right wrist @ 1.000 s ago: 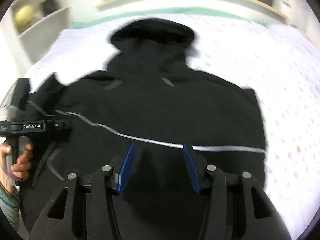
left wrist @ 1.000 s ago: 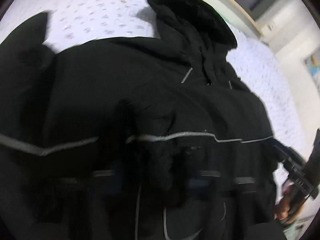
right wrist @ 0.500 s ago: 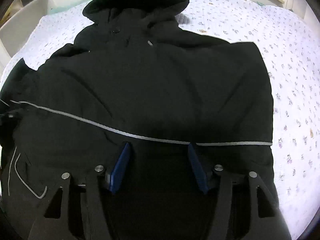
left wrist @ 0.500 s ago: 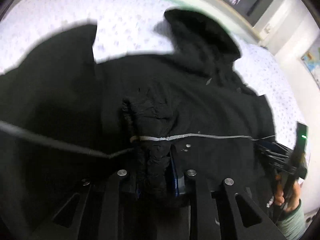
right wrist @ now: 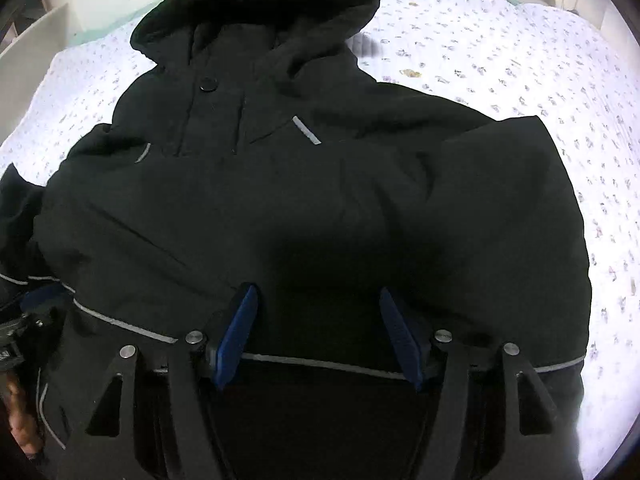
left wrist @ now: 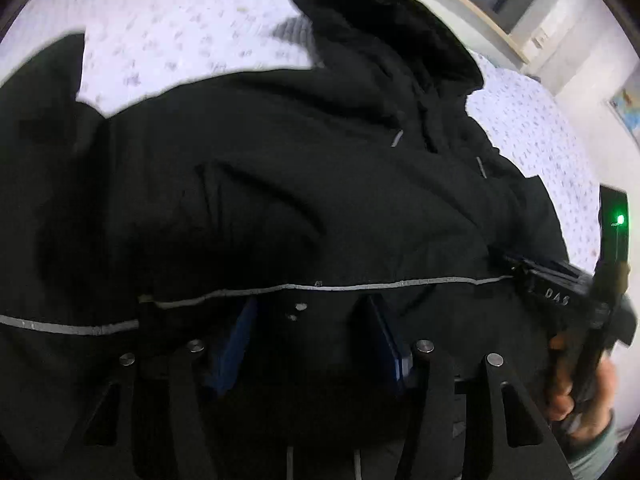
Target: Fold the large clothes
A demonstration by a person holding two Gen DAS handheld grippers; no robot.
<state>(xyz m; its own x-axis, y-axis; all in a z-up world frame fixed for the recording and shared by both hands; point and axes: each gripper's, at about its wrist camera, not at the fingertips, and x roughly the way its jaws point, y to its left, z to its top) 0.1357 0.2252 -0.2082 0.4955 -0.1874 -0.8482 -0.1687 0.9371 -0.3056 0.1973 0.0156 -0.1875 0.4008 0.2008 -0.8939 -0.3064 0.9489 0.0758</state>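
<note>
A black hooded jacket (right wrist: 304, 200) lies spread across the flowered bed (right wrist: 520, 60), filling mid-frame. Both the left hand-held gripper (left wrist: 312, 332) and right hand-held gripper (right wrist: 318, 328) are opening, jaws apart, pinching nothing.

Matt black cloth jacket (right wrist: 320, 184) on quilted, flower-printed cloth bedspread (right wrist: 500, 56)

Open bedding around the coat

The bulky black hooded jacket (right wrist: 304, 184) fills the middle; right of it and beyond its hood, the white flower-printed quilted bedspread (right wrist: 500, 52) lies bare and passable.
</note>
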